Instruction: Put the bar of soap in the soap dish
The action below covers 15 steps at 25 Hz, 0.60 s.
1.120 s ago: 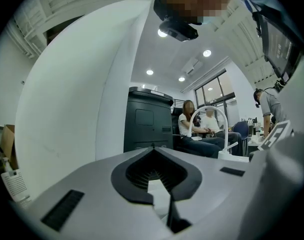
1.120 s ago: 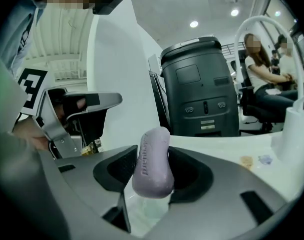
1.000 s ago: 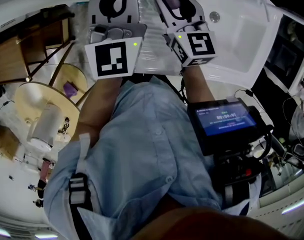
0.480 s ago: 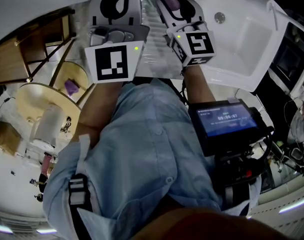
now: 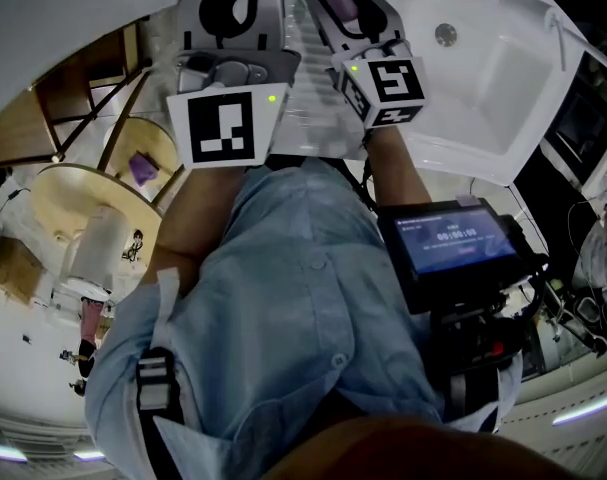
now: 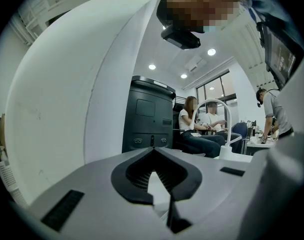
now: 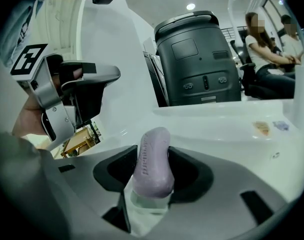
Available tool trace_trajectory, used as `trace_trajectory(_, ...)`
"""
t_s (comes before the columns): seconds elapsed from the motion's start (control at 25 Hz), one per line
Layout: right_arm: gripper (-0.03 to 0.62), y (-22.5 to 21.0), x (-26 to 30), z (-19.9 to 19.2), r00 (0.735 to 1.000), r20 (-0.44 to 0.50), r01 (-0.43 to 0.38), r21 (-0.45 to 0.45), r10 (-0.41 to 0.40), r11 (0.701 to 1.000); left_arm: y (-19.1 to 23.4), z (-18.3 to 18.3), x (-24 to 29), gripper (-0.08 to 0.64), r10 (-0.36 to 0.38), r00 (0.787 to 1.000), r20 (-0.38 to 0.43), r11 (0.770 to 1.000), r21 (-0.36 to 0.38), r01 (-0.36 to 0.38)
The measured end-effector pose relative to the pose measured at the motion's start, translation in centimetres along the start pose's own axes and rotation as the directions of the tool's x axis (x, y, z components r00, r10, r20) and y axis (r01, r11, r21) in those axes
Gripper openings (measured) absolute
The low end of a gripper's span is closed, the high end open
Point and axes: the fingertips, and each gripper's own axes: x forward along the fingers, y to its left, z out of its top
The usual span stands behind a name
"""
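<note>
Right hand-held gripper (image 7: 153, 170) is pinching the purple bar of soap (image 7: 152, 151) on edge between its jaws, with the bar sticking up past the tips. Left hand-held gripper (image 6: 153, 176) is sitting just beside it, jaws pressed together with nothing between. Both are hovering over the white bench (image 5: 301, 108). Sink basin (image 5: 483, 78) is lying to their right. Dark grey machine (image 7: 197, 59) is standing beyond the bench edge.

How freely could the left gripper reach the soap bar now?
Probably freely: the soap bar sticks up from the right gripper, the left gripper is alongside, nothing between them. Its shut fingers must open.
</note>
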Motion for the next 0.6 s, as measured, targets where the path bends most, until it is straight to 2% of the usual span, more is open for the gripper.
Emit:
trace_trajectory(0.28,0.204,0.3,0.1,-1.1,1.000,-0.028,-0.014,-0.003,0.014,1.000,-0.3,0.3,-0.2,0.008,-0.007,1.000,0.000,1.000,-0.002,0.007)
trace_trajectory(0.6,0.198,1.1,0.3,-1.2,0.998,-0.069,-0.021,-0.100,0.014,0.995,-0.1,0.3,-0.4,0.008,-0.002,1.000,-0.004,1.000,-0.003,0.002)
